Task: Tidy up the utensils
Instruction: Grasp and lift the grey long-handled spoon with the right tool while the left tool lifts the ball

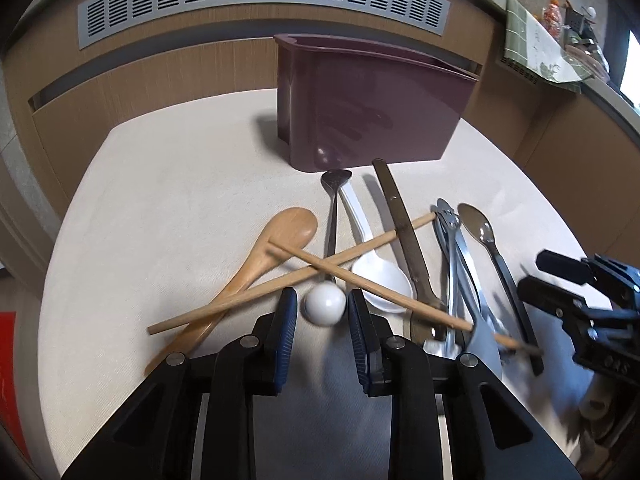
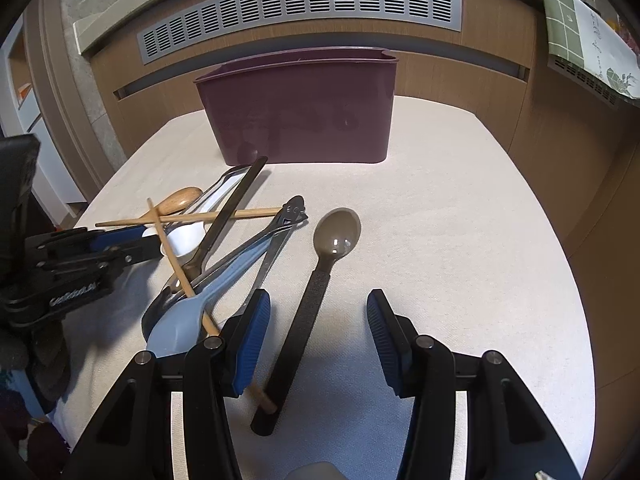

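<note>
**A:** Your left gripper has its jaws apart, one either side of the white ball end of the thin metal spoon; nothing is clamped yet; your right gripper is spread wide over the black handle of the brown spoon, also holding nothing.

**B:** And where does it all go?

**A:** Into the maroon bin, standing upright at the far side of the table, just beyond the pile; no utensil shows above its rim.

**B:** How will that ball handle?

**A:** I'd judge it smooth, hard and slippery; round under flat pads, it could squirt out; close slowly, or take the stem just past it; the spoon looks light and stiff, but the crossed chopsticks lie over its stem, so you should expect them to shift when you lift.

**B:** What do you get from one view only?

**A:** Your left camera shows the ball between the pads and the wooden spoon under the sticks; your right camera shows the brown spoon's whole textured handle lying nearly clear of the heap, with only a chopstick tip beside its near end, and the pale blue spoon, which the left view shows only blurred.
</note>
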